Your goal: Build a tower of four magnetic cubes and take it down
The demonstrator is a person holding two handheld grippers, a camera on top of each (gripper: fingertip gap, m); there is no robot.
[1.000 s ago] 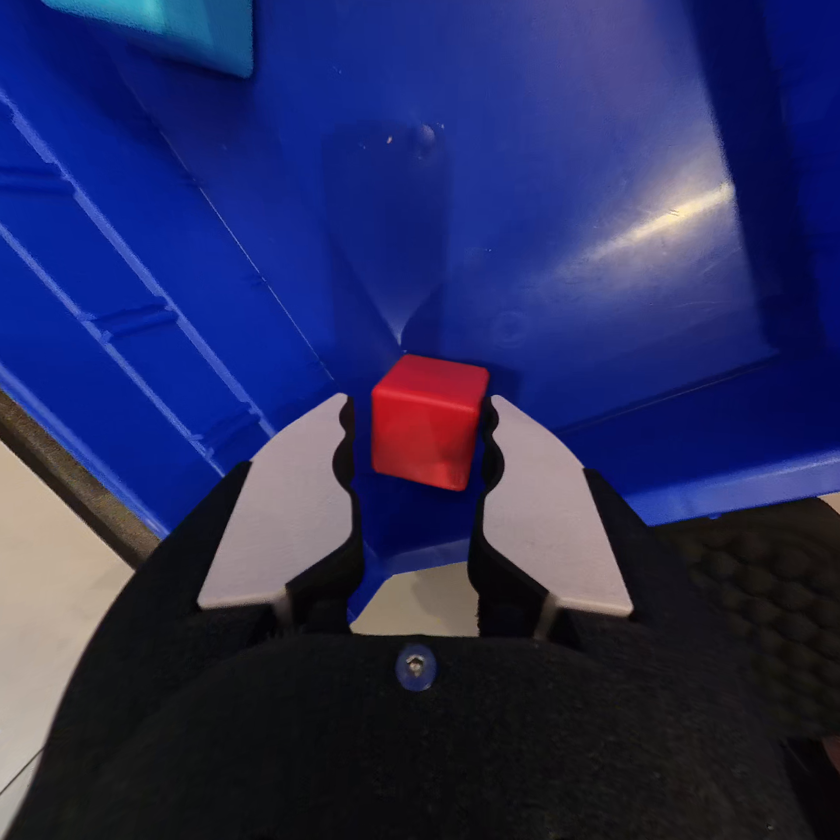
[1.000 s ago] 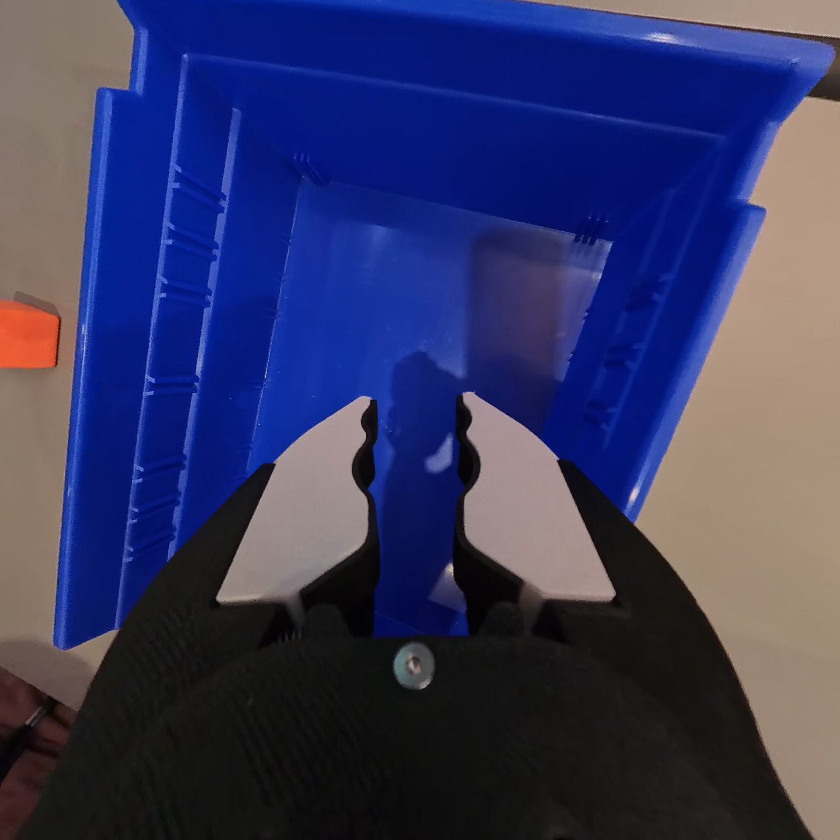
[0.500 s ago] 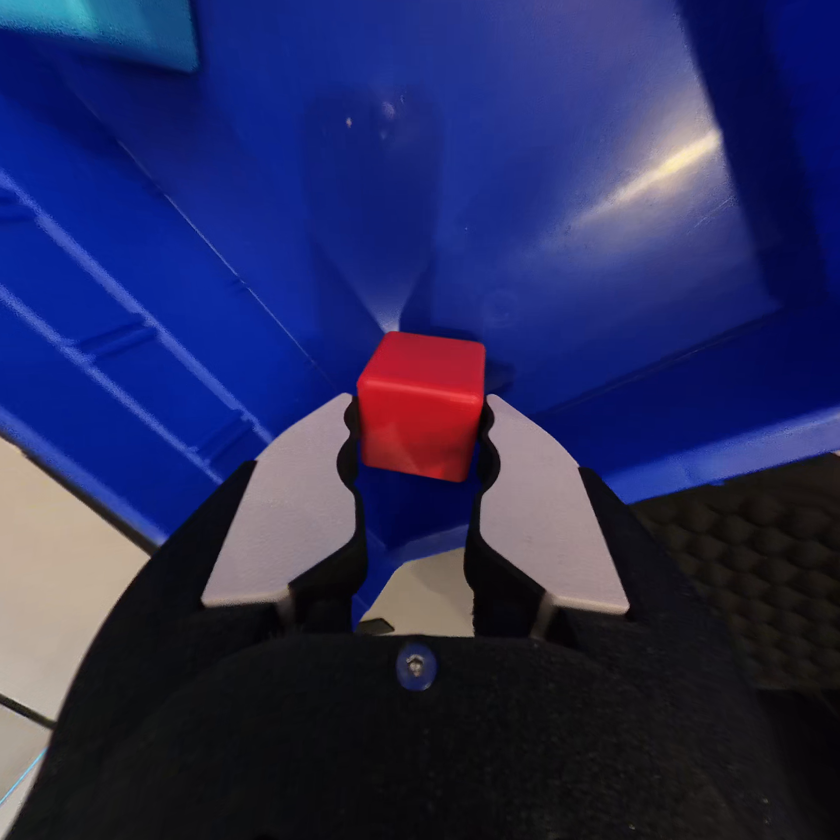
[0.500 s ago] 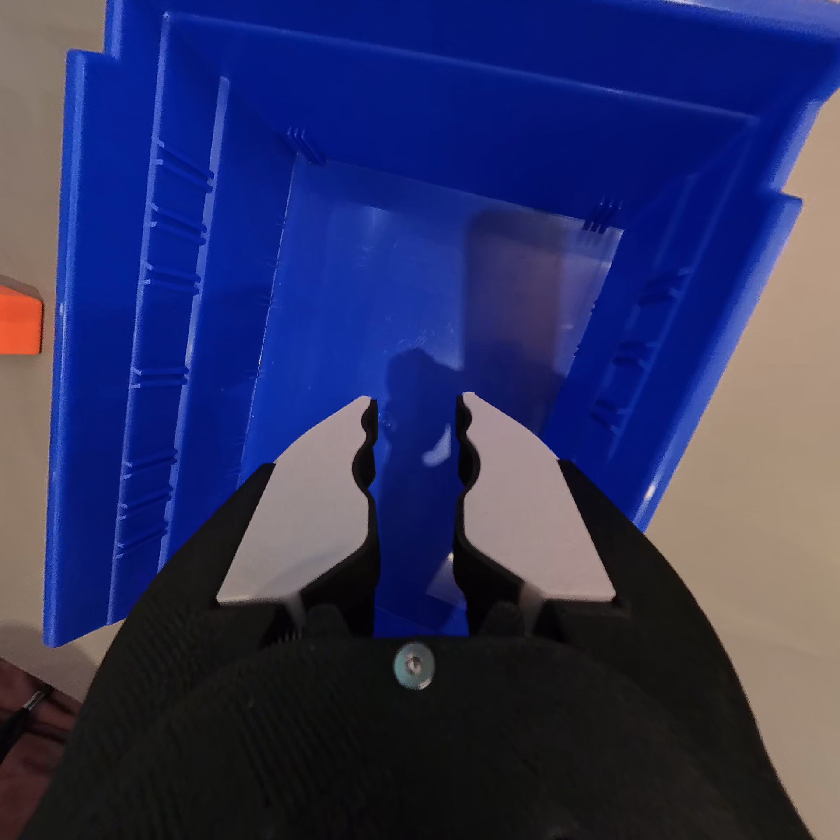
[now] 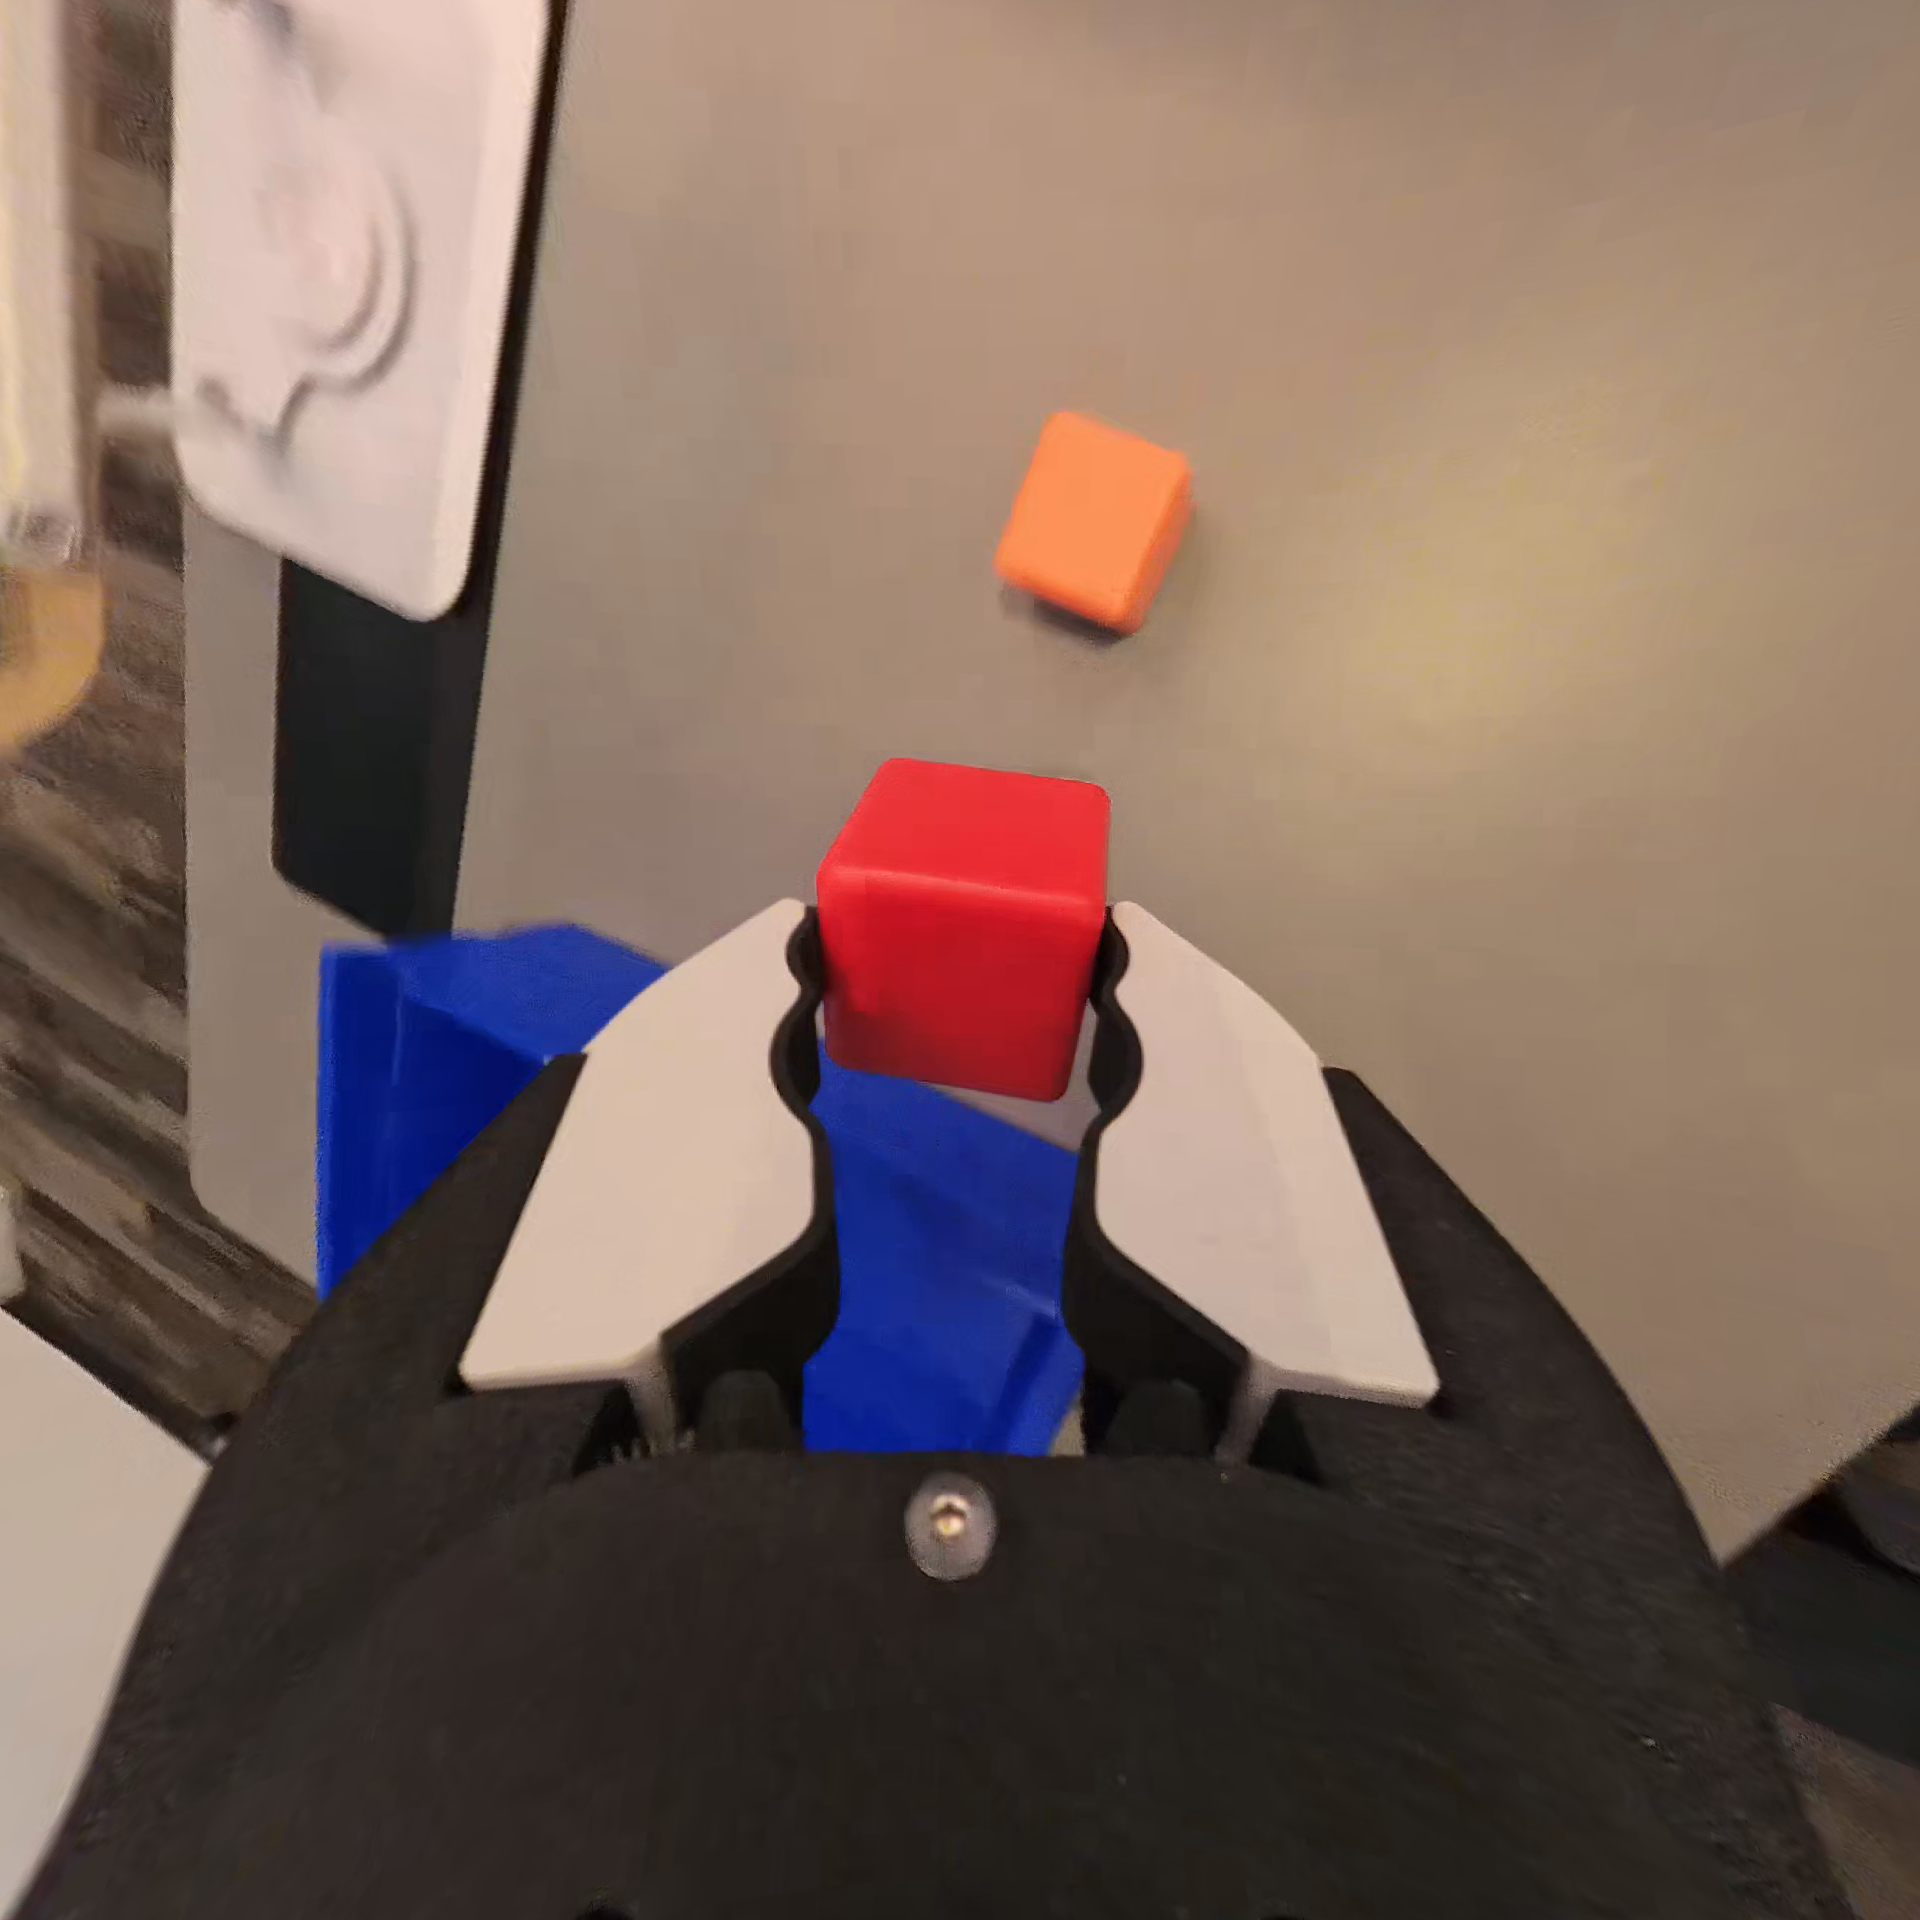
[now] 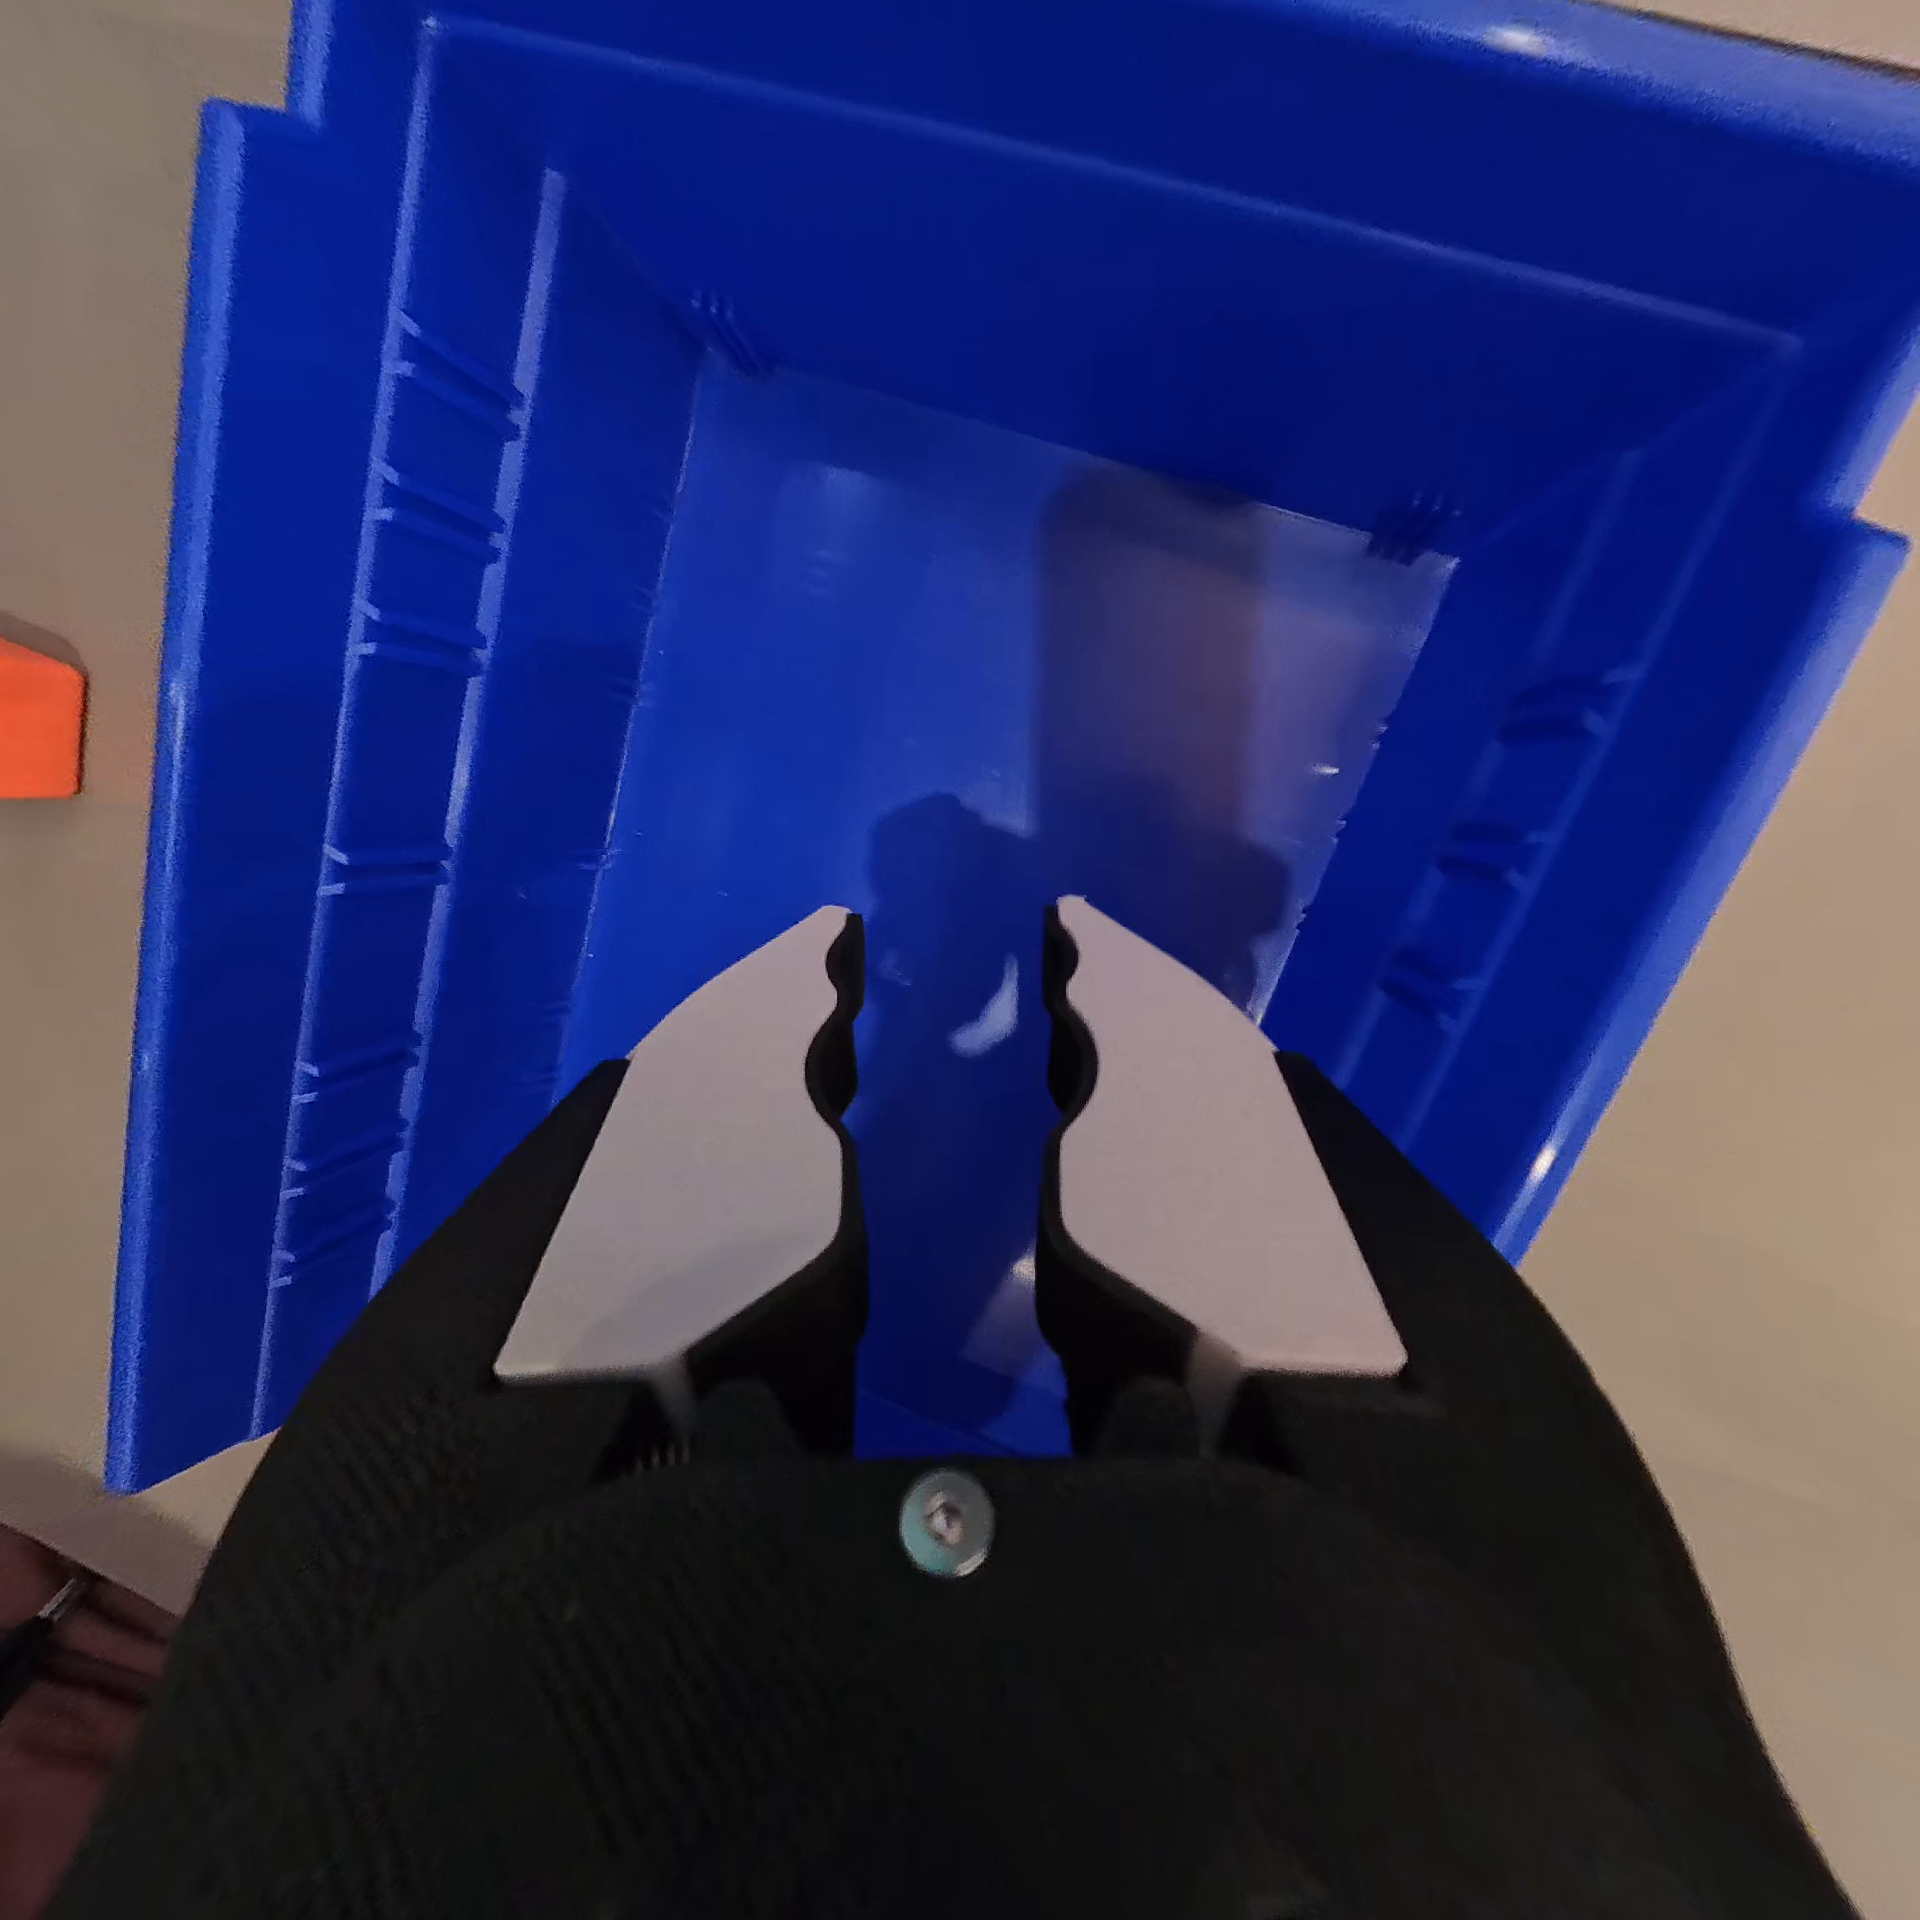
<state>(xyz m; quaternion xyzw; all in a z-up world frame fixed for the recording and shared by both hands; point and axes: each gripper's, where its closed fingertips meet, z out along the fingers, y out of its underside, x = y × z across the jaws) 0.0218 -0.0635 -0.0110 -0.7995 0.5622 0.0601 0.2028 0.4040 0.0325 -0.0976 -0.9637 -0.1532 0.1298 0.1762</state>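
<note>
The red cube [image 5: 961,940] sits pinched between the tips of the left hand-held gripper [image 5: 958,987], carried above the tabletop [image 5: 1455,416] short of the orange cube [image 5: 1093,520]. Gripped so near the tips, it could twist or snap askew as the magnets pull. The right hand-held gripper [image 6: 954,997] hangs parted and empty over the blue bin [image 6: 1039,208].

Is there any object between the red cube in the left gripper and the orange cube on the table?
Nothing visible. The left gripper holds the red cube above the blue bin, and only bare table lies between it and the orange cube ahead.
</note>
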